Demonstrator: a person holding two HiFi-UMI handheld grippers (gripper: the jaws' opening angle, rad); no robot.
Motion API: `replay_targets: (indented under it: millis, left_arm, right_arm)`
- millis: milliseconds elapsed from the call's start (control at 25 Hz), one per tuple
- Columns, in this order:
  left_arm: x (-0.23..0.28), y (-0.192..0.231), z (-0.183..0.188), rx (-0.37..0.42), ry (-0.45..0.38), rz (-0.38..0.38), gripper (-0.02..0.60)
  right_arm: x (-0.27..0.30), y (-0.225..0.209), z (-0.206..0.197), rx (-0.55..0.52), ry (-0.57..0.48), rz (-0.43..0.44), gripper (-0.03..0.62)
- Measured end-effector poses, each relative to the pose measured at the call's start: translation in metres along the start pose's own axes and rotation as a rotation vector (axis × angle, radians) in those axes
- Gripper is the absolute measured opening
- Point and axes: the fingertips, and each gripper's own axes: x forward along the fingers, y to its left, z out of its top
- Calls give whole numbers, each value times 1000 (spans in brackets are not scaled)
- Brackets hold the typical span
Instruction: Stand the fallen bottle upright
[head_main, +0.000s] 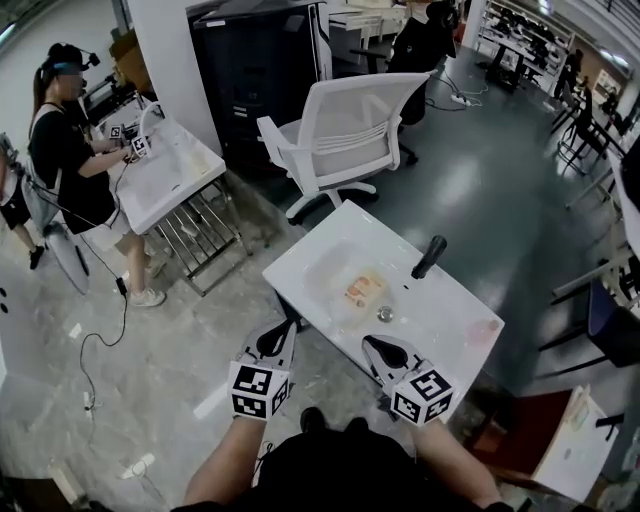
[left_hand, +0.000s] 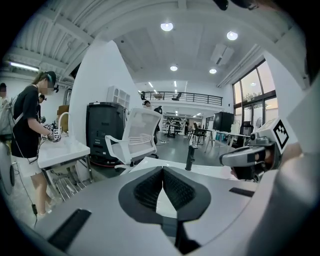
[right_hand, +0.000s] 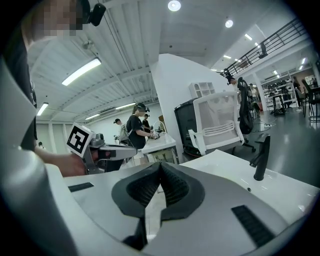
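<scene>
The fallen bottle (head_main: 365, 290) is clear with an orange label and lies on its side in the white sink basin (head_main: 320, 262), seen in the head view only. Both grippers hover short of the sink's near edge. My left gripper (head_main: 282, 335) is at the basin's near-left corner, and its black ridged pads (left_hand: 150, 189) meet at the tips with nothing between them. My right gripper (head_main: 379, 346) is below the drain (head_main: 385, 314), also shut and empty, its pads (right_hand: 172, 186) touching. The bottle does not show in either gripper view.
A black faucet (head_main: 430, 256) stands at the sink's far right side. A white office chair (head_main: 345, 135) is behind the sink. At the left, a person (head_main: 70, 160) works at a second sink (head_main: 165, 175). A red stool (head_main: 545, 440) with papers sits at the right.
</scene>
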Motion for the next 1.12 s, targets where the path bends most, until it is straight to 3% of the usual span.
replay_targets:
  millis: [560, 1120]
  left_arm:
    - [19, 17, -37, -17, 63, -58, 17]
    - [77, 5, -66, -50, 195, -13, 17]
  right_arm:
    - [30, -3, -40, -23, 93, -44, 35]
    - [78, -44, -84, -151, 235, 129, 168]
